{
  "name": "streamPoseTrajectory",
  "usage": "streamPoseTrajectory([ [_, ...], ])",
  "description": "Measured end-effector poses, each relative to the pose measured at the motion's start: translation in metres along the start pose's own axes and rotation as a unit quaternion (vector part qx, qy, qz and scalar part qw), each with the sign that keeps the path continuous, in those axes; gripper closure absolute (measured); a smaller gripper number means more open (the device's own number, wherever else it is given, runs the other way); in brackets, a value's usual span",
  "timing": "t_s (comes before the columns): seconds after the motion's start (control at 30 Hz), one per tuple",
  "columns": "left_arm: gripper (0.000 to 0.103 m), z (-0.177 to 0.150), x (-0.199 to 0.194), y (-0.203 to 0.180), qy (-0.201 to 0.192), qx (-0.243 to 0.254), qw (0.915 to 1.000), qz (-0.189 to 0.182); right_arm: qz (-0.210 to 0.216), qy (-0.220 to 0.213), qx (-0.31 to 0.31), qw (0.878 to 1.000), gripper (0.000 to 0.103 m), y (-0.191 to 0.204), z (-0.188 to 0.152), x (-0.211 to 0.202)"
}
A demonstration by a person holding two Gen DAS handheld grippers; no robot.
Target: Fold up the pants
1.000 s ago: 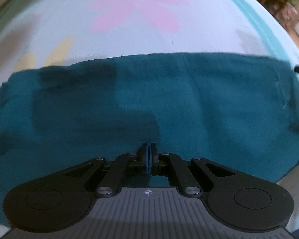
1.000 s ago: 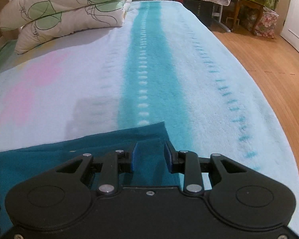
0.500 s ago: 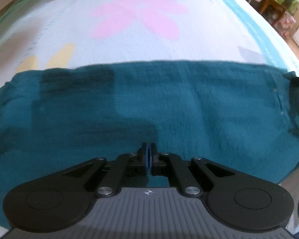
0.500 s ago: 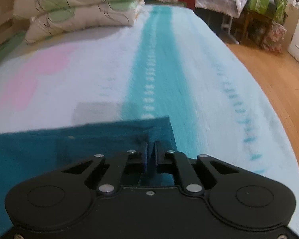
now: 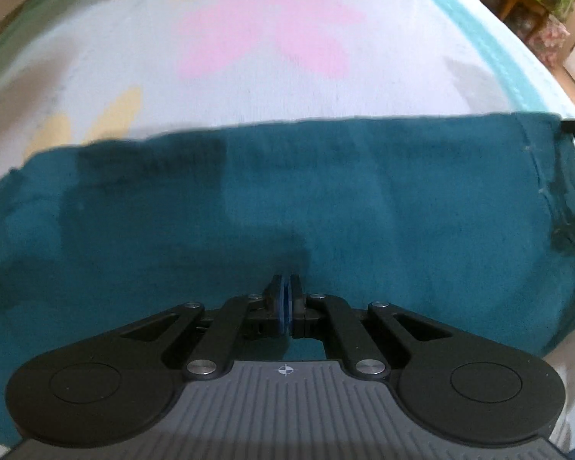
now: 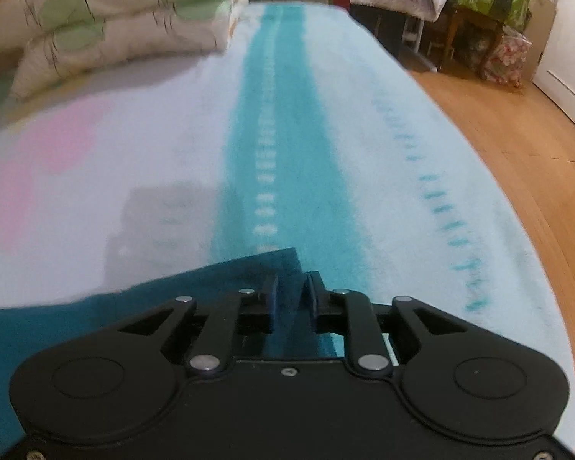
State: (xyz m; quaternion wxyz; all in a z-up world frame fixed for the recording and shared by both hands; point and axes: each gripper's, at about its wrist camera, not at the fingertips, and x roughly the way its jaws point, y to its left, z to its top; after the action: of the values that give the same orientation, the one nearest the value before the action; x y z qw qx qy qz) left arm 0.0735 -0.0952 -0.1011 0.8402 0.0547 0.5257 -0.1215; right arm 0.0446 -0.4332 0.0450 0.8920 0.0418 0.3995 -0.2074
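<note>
Pants: the teal pants (image 5: 326, 207) lie as a wide band across the bed (image 5: 172, 88), on its blanket just below the pink flower print (image 5: 272, 46), with the far edge running straight from side to side.

Left gripper: the left gripper (image 5: 286, 299) sits over the near edge of the pants with its blue-padded fingers (image 5: 276, 295) pressed together, as they were a second ago. No cloth shows between them, so whether they pinch the pants cannot be told.

Right gripper: the right gripper (image 6: 292, 299) is at the pants' far right corner (image 6: 283, 260), beside the bed's teal stripe (image 6: 283, 145). Half a second ago its fingers were nearly closed on that corner; now they stand apart with a clear gap, and cloth shows in the gap without being clamped.

What changed: the right fingers (image 6: 313, 295) have parted at the corner, and the view has tipped slightly, with motion blur over the pillows (image 6: 107, 38).

Meaning for the task: this looks like a release after setting or tugging the corner flat, so the right end is probably laid out and the right hand free to reposition. The fold itself does not appear finished; the pants are long and spread out.

Risk: the loose corner could curl back on the fuzzy blanket.
</note>
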Motion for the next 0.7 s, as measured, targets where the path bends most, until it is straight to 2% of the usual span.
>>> streamPoseTrajectory([
  [0.1, 0.100, 0.002, -0.003, -0.001, 0.000, 0.001, 1.0000, 0.001, 0.013, -0.011, -0.007, 1.000, 0.073, -0.011, -0.004, -0.032],
  [0.17, 0.100, 0.003, -0.008, -0.002, -0.005, -0.004, 1.0000, -0.004, 0.024, -0.009, -0.012, 1.000, 0.066, -0.021, -0.011, -0.053],
  [0.33, 0.100, 0.001, -0.017, -0.012, -0.016, 0.010, 0.9998, -0.009, 0.034, 0.014, -0.026, 0.999, 0.065, -0.038, -0.038, -0.077],
  [0.5, 0.100, -0.005, -0.011, -0.019, 0.000, 0.022, 0.9997, -0.009, 0.050, 0.033, -0.044, 0.997, 0.065, -0.047, -0.073, -0.082],
  [0.6, 0.100, -0.010, -0.004, -0.021, 0.008, 0.034, 0.9994, 0.000, 0.065, 0.043, -0.055, 0.995, 0.063, -0.046, -0.085, -0.075],
  [0.7, 0.100, -0.008, -0.004, -0.026, 0.010, 0.050, 0.9987, 0.008, 0.063, 0.035, -0.070, 0.995, 0.062, -0.042, -0.090, -0.070],
])
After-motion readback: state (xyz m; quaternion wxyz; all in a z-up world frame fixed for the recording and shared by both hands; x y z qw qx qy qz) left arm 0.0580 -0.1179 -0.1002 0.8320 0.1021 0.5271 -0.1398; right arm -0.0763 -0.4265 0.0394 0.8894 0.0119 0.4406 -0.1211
